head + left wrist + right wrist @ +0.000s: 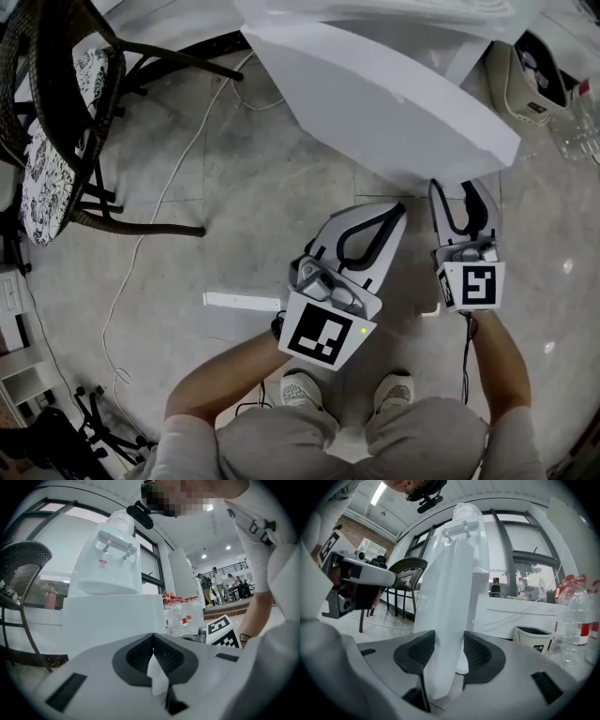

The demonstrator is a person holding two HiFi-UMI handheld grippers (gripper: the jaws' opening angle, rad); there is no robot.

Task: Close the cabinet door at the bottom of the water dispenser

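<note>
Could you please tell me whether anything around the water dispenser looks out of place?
Yes: the cabinet door at the bottom of the water dispenser stands wide open, swung out instead of lying flush with the body. Its free edge sits between the parted jaws of the right gripper.

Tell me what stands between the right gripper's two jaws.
The edge of the white cabinet door stands between the spread jaws of the right gripper, as the right gripper view shows.
</note>
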